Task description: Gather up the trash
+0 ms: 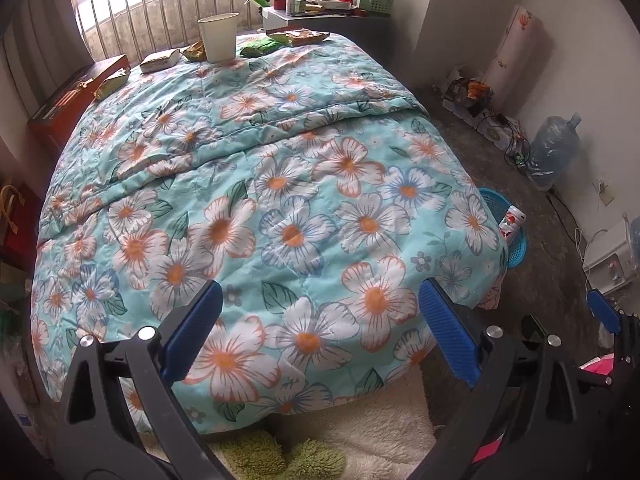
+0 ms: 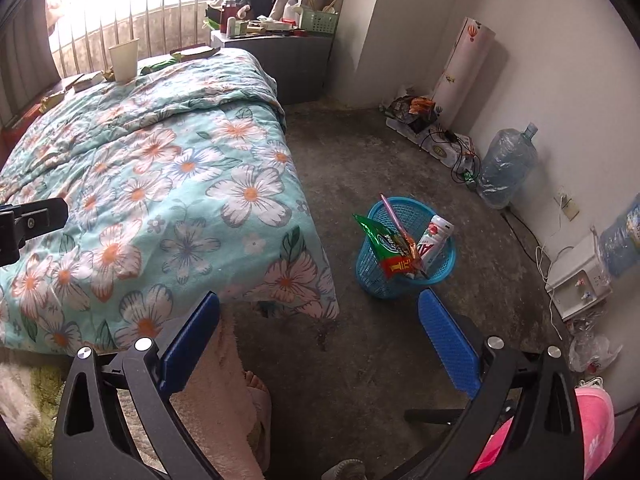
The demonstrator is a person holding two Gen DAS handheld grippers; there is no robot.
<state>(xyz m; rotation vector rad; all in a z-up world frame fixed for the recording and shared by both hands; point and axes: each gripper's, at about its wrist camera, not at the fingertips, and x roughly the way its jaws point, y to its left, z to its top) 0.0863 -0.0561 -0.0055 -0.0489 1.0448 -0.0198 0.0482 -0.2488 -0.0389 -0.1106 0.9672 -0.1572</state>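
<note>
Several snack wrappers (image 1: pixel 158 60) and a paper cup (image 1: pixel 218 38) await pickup at the bed's far end; left gripper (image 1: pixel 320 330) and right gripper (image 2: pixel 320 334), jaws spread and empty, likely must reach there before filling the blue basket (image 2: pixel 404 250)

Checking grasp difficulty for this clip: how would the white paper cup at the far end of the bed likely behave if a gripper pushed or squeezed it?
The white paper cup stands upright on a soft quilt, so a sideways push would probably tip it. It looks thin-walled and likely light, so a firm squeeze may crush it. Whether anything is inside cannot be seen. Both grippers, left and right, are open and far from it.
</note>
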